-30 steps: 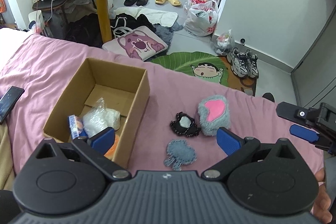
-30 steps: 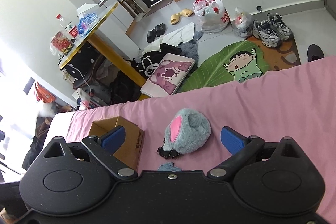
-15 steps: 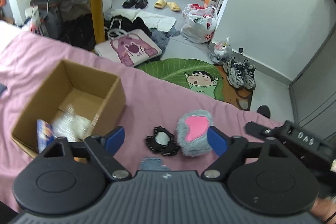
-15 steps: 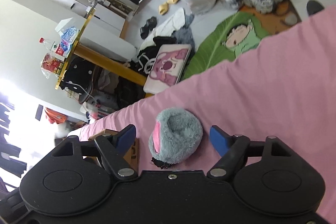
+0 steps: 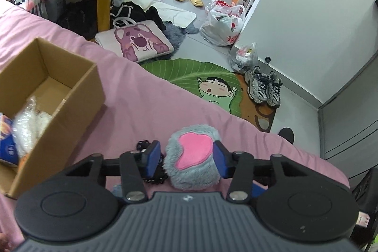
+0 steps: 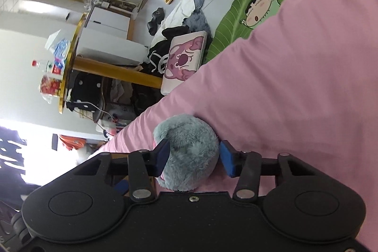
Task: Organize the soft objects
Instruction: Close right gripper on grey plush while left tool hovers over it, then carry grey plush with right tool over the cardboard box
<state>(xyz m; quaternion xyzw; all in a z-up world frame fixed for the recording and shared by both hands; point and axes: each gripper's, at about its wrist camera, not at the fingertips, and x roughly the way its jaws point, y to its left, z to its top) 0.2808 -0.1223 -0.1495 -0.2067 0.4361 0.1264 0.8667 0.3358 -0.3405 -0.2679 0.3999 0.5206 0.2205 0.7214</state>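
A pink bed [image 5: 146, 96] fills the lower half of both views, with a cluttered floor beyond its far edge. Your plush [image 5: 192, 158] sits low and centre in the left view, pink patch up. Both grippers bracket it: the left gripper [image 5: 186, 158] has its jaws just beside the fur on either side, and the right gripper [image 6: 192, 157] comes in from the other side with its jaws pressed into the grey fluff. You look to be closing on it, but I cannot tell whether either pair is truly clamped yet.

The box [image 5: 70, 96] stands open at the left edge of the left view, already holding a plastic-wrapped bundle [image 5: 28, 119]; that seems the likely destination. A black item [image 5: 151, 171] lies touching the left jaw, so mind you don't drag it along. The bed between plush and box is bare, giving you a free path leftward, and the bed's edge lies well beyond the plush.
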